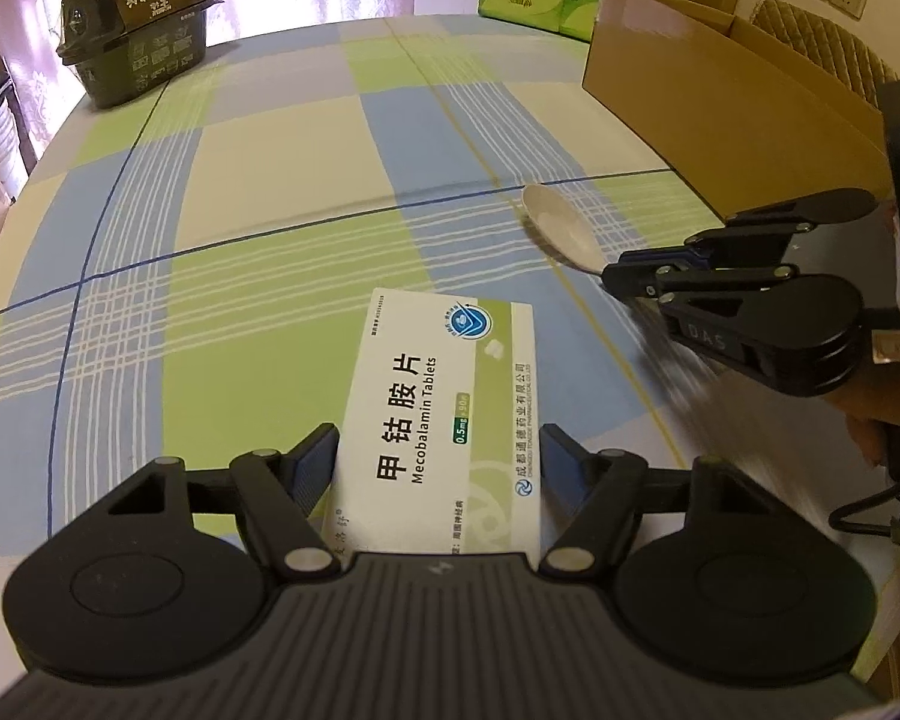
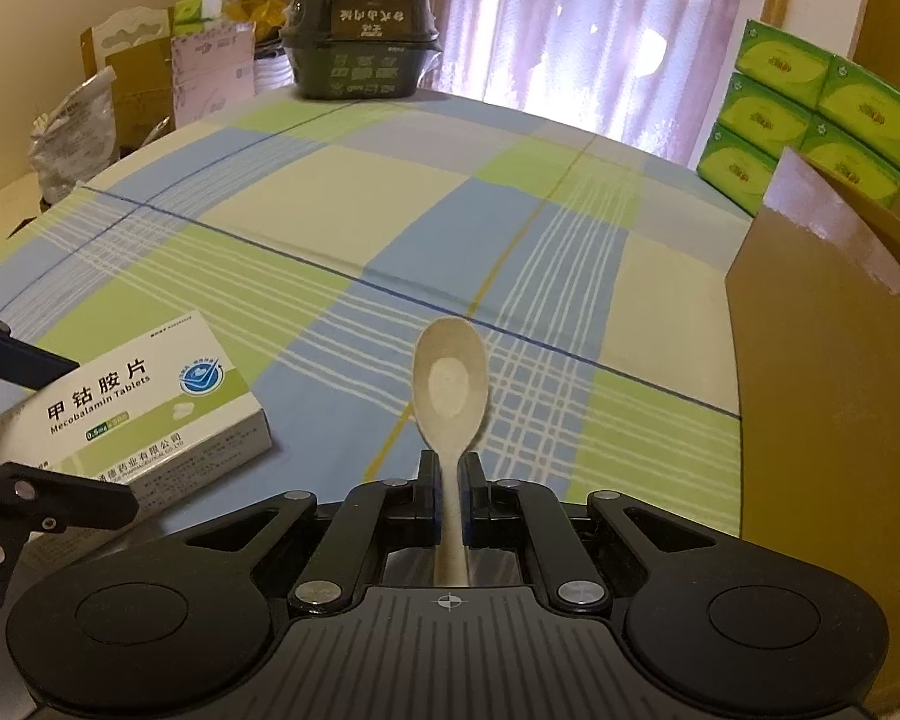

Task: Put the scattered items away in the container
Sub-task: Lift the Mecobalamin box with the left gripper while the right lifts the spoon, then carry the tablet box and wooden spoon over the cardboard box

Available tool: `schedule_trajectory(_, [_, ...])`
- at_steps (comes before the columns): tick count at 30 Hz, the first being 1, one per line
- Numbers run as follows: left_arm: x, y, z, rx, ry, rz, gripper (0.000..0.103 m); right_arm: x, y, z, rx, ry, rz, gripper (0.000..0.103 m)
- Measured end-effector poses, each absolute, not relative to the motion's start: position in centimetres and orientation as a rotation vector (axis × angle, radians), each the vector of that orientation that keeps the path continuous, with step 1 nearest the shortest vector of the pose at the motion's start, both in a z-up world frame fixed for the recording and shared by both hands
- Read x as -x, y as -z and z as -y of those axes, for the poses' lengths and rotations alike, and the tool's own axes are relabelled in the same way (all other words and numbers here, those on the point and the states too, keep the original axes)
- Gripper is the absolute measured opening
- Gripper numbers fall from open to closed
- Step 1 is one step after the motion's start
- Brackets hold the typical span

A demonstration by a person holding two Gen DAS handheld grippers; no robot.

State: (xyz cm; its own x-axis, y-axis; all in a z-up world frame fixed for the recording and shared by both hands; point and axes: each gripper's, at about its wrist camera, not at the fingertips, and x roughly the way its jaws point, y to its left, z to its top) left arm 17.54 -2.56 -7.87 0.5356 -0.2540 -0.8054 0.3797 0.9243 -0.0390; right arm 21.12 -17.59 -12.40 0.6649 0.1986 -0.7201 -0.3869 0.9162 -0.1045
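Left gripper (image 1: 438, 450) straddles the near end of a white-and-green cardboard medicine box printed "Mecobalamin Tablets" (image 1: 444, 414); its blue-padded fingers (image 1: 315, 459) sit at either long side of the box, left pad looks to be touching, right pad just beside the edge with a thin gap, so can't tell whether it's actually clamped or only closing in. Box lies flat on the blue, green and cream checked tablecloth (image 1: 258, 192), near the table's front edge. Right gripper (image 2: 448, 498) is pinched tight on the handle of a pale cream plastic spoon (image 2: 450, 384); bowl faces up and points away from the gripper, out over the cloth. From the left wrist view the spoon bowl (image 1: 555, 228) sits near the front wall of the open brown cardboard box (image 1: 720, 102), which stands on the right side of the table. Medicine box is well left of it, spoon in between. Far side of the table: dark green lidded food tub labelled "HONGLU" (image 2: 360, 42). Stacked green tissue packs (image 2: 810, 108) behind the cardboard box. Pink curtains (image 2: 570, 18) at the back.
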Motion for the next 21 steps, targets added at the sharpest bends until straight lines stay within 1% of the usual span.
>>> schedule_trajectory(12, [-14.8, 6.9, 3.0, -0.159, 0.399, -0.916, 0.067, -16.4, 10.7, 18.9, 0.206, -0.321, -0.766, 0.008])
schedule_trajectory(21, [-14.0, 5.8, 3.8, -0.161, 0.405, -0.899, 0.067, -14.8, 9.2, 19.9, 0.191, -0.293, -0.748, 0.008])
